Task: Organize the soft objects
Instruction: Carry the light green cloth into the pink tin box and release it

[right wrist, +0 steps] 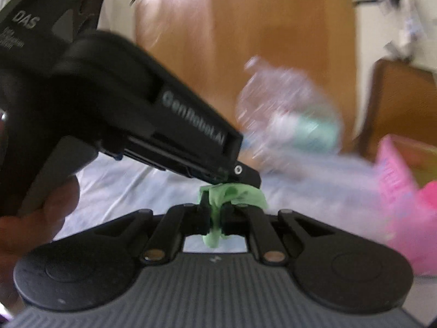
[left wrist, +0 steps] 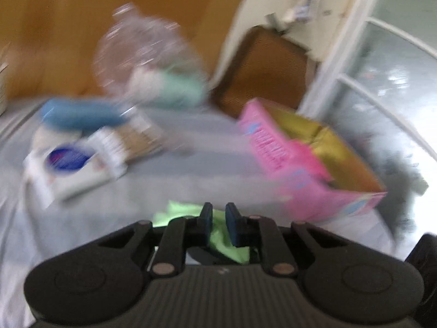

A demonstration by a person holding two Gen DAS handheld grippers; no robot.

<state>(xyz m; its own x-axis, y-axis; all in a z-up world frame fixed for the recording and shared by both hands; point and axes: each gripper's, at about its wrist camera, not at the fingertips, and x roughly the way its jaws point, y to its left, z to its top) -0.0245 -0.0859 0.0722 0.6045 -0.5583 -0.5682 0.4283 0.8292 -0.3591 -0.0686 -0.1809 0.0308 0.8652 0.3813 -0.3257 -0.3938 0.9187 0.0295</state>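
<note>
A light green cloth (left wrist: 218, 232) is pinched between the fingers of my left gripper (left wrist: 219, 218) above a pale bed sheet (left wrist: 177, 175). In the right wrist view my right gripper (right wrist: 217, 213) is shut on the same green cloth (right wrist: 235, 194), and the left gripper (right wrist: 237, 175) reaches in from the upper left and grips the cloth's top. Both views are blurred by motion. An open pink box (left wrist: 295, 161) with a gold lining lies to the right.
A clear plastic bottle with a teal label (left wrist: 153, 63) lies at the back, and it also shows in the right wrist view (right wrist: 289, 114). A blue object (left wrist: 79, 113) and white packets (left wrist: 73, 166) lie at left. A wooden panel (left wrist: 109, 13) stands behind.
</note>
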